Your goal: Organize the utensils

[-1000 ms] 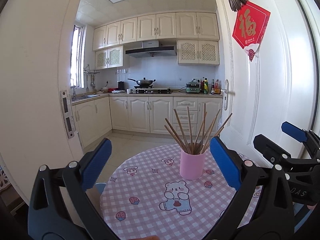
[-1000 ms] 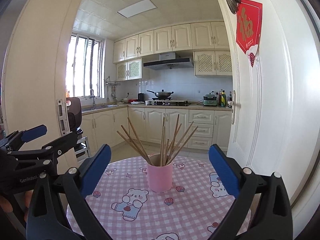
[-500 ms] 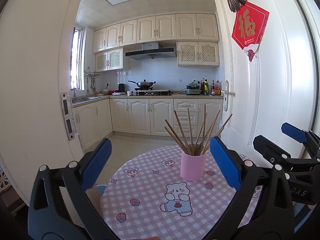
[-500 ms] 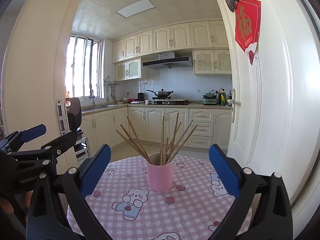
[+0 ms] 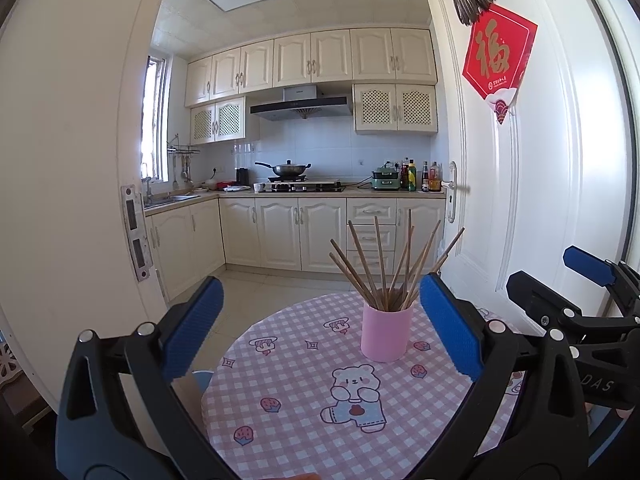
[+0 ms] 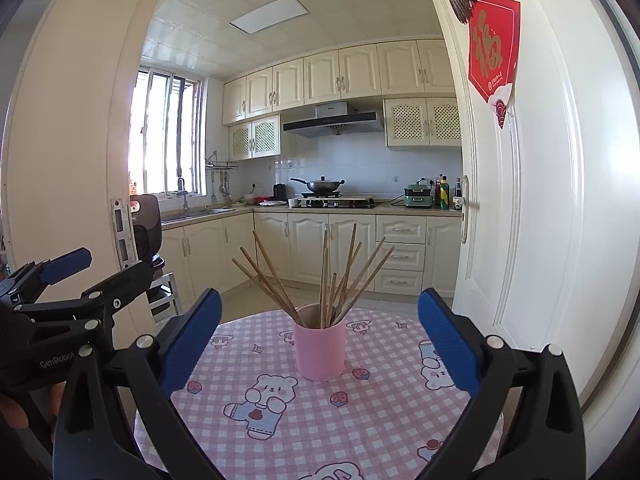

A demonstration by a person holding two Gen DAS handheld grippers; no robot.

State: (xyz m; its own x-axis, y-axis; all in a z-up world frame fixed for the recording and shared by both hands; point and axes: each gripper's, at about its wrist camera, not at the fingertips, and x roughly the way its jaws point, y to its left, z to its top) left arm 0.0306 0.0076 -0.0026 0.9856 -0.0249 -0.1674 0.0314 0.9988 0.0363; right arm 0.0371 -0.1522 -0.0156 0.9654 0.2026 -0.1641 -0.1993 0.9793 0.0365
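pink cup (image 6: 320, 350) of wooden chopsticks (image 6: 326, 280) upright mid-counter (image 6: 360, 420), gingham bear cloth | white door (image 6: 520, 200) just right, kitchen cabinets beyond | left gripper (image 5: 320, 328) spread wide, empty, short of cup | right gripper (image 6: 320, 336) spread wide, empty, cup between fingers in view, untouched

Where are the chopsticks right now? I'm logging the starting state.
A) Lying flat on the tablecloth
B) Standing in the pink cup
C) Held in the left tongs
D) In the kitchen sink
B: the chopsticks fan out of the pink cup; both tongs are open and empty.
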